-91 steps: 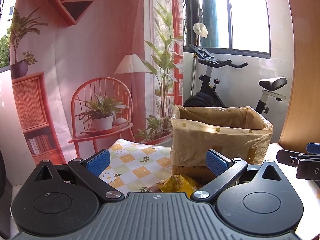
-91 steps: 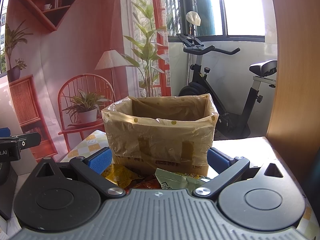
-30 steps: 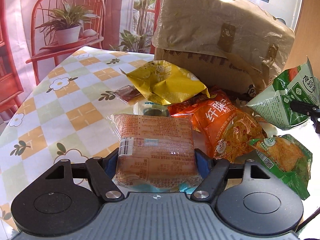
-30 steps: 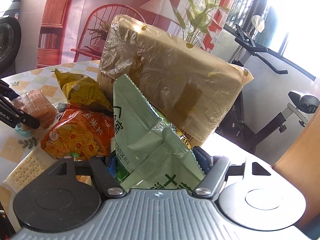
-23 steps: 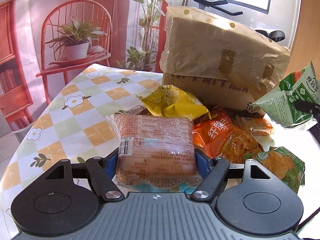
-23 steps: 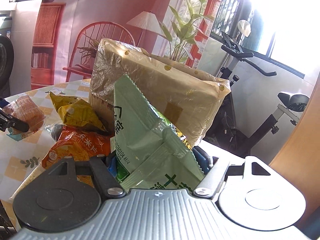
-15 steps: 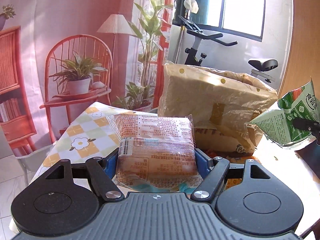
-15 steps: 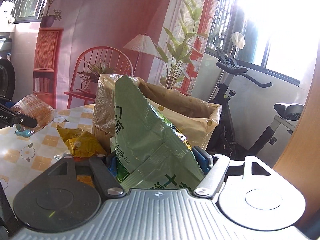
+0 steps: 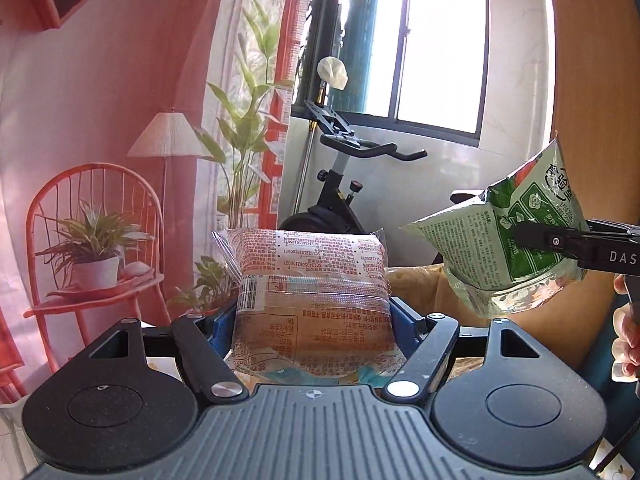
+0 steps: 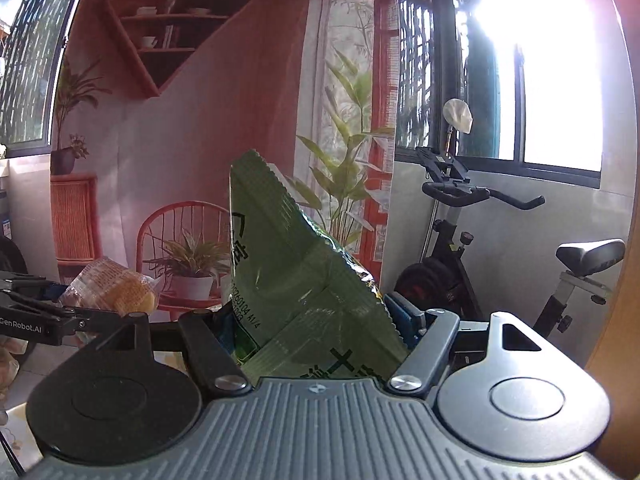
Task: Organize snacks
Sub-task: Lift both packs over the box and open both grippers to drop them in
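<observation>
My left gripper (image 9: 312, 322) is shut on a clear-wrapped brown pastry packet (image 9: 310, 288) and holds it upright, high in the air. The same packet shows at the left of the right wrist view (image 10: 112, 290). My right gripper (image 10: 316, 328) is shut on a green snack bag (image 10: 296, 280), which stands up between the fingers. That bag shows at the right of the left wrist view (image 9: 516, 236), level with the pastry packet. A strip of the yellow-lined cardboard box (image 9: 420, 280) shows behind and below both snacks.
An exercise bike (image 10: 460, 248) stands by the window behind. A printed backdrop with a red chair (image 9: 92, 248) and plants hangs at the back left. A wooden panel (image 9: 592, 80) rises on the right. The table and the other snacks are hidden below.
Both grippers rose further with their snacks. The box sank almost out of both views and the snack pile on the table dropped out of sight.
</observation>
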Demonstrator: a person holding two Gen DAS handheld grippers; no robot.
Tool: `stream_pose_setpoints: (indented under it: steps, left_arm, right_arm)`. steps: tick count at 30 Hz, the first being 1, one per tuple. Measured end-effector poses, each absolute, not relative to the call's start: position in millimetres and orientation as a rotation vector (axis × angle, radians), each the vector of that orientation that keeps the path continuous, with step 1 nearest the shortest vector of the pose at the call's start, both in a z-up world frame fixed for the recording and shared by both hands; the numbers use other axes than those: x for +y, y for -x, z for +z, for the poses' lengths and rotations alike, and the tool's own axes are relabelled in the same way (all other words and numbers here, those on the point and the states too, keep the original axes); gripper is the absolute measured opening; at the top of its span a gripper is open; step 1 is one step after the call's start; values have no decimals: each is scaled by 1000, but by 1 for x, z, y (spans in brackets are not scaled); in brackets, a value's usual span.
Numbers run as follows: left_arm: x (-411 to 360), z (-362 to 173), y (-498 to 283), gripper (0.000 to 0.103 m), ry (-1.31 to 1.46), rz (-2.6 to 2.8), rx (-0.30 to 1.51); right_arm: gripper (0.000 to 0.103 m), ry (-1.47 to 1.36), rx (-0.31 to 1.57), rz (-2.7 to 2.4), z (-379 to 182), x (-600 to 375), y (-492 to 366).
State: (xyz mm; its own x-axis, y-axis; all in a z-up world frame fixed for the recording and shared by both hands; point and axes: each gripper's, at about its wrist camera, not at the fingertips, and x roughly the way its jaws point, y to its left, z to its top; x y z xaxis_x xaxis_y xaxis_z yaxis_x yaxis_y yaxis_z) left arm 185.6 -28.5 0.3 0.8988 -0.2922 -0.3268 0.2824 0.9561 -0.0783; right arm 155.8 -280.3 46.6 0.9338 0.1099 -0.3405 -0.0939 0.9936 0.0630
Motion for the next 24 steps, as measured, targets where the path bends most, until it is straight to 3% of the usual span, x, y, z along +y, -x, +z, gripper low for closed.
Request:
stream_pose_setpoints:
  steps: [11,14,17,24]
  left_arm:
    - [-77,-5,-305,78,24,-314,436]
    - [-77,-18,-323,86,46,-313,480]
    - [-74,-26,-329,89,57,-299,497]
    - [-52,-25,-290,89,53,-265,487]
  right_arm:
    - [74,-304,552,-10,0,-302,-265]
    - [77,-316,602,-52,-15,-307,-271]
    - [88,-320,620,-67,-23,-310,-269]
    - [89,-279,583,16,-12,-301,-232]
